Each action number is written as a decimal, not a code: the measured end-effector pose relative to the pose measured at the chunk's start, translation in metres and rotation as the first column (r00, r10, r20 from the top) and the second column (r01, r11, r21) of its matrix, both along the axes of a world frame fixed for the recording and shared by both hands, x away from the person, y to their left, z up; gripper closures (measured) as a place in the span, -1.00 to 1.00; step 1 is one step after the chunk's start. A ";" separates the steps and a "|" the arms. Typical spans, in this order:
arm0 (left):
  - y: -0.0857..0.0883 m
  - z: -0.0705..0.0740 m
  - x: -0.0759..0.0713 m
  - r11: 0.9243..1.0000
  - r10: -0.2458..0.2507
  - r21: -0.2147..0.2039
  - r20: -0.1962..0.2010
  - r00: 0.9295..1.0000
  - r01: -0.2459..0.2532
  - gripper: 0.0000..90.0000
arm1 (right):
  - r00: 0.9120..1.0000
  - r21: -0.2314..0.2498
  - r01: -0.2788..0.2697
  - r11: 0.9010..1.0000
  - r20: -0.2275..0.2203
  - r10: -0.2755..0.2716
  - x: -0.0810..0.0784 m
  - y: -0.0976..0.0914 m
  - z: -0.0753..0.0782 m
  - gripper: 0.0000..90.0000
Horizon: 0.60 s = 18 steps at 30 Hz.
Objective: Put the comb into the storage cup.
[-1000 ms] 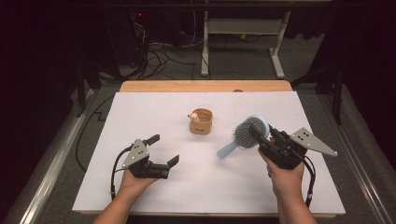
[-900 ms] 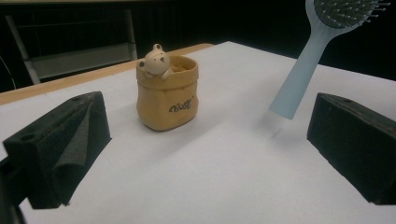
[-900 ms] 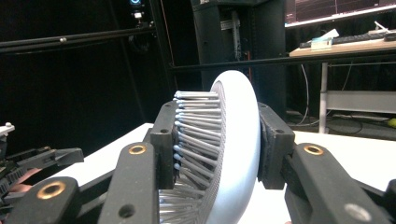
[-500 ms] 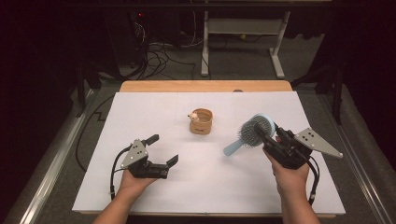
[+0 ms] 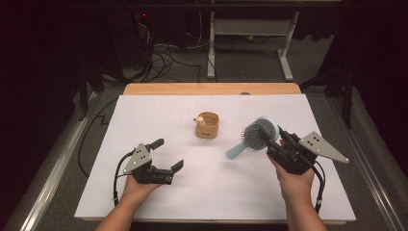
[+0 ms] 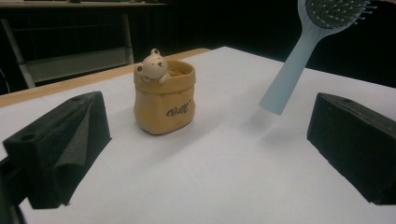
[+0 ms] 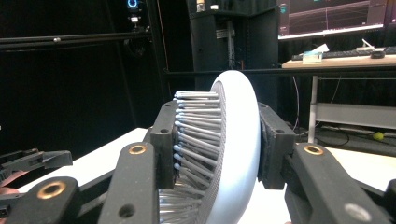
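A light-blue hairbrush hangs above the white table top at the right. My right gripper is shut on its round head, bristles toward one jaw and the smooth back toward the other. The handle points left and down, clear of the surface. In the right gripper view the brush head is clamped edge-on in the right gripper. A tan bag-shaped cup with a small bear on its rim stands upright mid-table. My left gripper rests open at the front left, its jaws pointed toward the cup and the brush handle.
A white sheet covers the table, with a wooden strip along the far edge. Beyond it are a dark floor with cables and a desk frame. The left gripper appears low at the left edge of the right gripper view.
The brush and the right gripper have shifted very slightly to the right. The left gripper and the cup have kept still.
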<state>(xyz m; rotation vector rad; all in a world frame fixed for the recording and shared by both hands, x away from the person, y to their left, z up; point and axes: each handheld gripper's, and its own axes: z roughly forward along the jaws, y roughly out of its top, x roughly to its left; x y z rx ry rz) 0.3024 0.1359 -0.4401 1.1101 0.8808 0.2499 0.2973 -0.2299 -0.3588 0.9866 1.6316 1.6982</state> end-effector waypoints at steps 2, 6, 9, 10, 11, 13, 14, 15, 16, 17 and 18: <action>0.000 0.000 0.000 1.000 -0.001 0.000 -0.001 1.000 0.001 -0.99 | 1.000 -0.001 -0.002 1.000 -0.001 0.002 0.002 0.003 0.000 0.33; -0.002 -0.001 0.000 1.000 -0.004 0.004 0.006 1.000 0.004 -0.99 | 1.000 0.000 -0.004 1.000 -0.001 0.004 0.005 0.007 0.000 0.33; -0.002 -0.002 0.000 1.000 -0.009 0.012 0.002 1.000 0.009 -0.99 | 1.000 -0.001 -0.011 1.000 0.005 0.011 0.008 0.011 0.001 0.32; -0.002 -0.002 0.000 1.000 -0.008 0.012 0.004 1.000 0.008 -0.99 | 1.000 0.002 -0.011 1.000 0.005 0.011 0.009 0.012 0.002 0.32; -0.002 -0.002 0.000 1.000 -0.009 0.012 0.005 1.000 0.009 -0.99 | 1.000 0.005 -0.012 1.000 0.004 0.012 0.010 0.012 0.002 0.33; -0.002 -0.001 0.000 1.000 -0.008 0.008 0.010 1.000 0.008 -0.99 | 1.000 0.003 -0.011 1.000 0.004 0.011 0.013 0.014 0.004 0.33; -0.002 -0.002 0.001 1.000 -0.008 0.009 0.010 1.000 0.008 -0.99 | 1.000 0.000 -0.009 1.000 0.006 0.009 0.014 0.015 0.005 0.33; -0.002 -0.002 0.001 1.000 -0.008 0.012 0.009 1.000 0.008 -0.99 | 1.000 0.002 -0.007 1.000 0.006 0.007 0.014 0.016 0.005 0.33; -0.002 -0.002 0.001 1.000 -0.008 0.014 0.008 1.000 0.008 -0.99 | 1.000 0.004 -0.006 1.000 0.009 0.005 0.015 0.017 0.007 0.33; -0.002 -0.003 0.001 1.000 -0.011 0.014 0.005 1.000 0.011 -0.99 | 1.000 0.006 -0.004 1.000 0.010 0.004 0.016 0.017 0.007 0.33; -0.002 -0.003 0.001 1.000 -0.012 0.014 0.004 1.000 0.012 -0.99 | 1.000 0.009 -0.005 1.000 0.013 0.004 0.016 0.018 0.008 0.33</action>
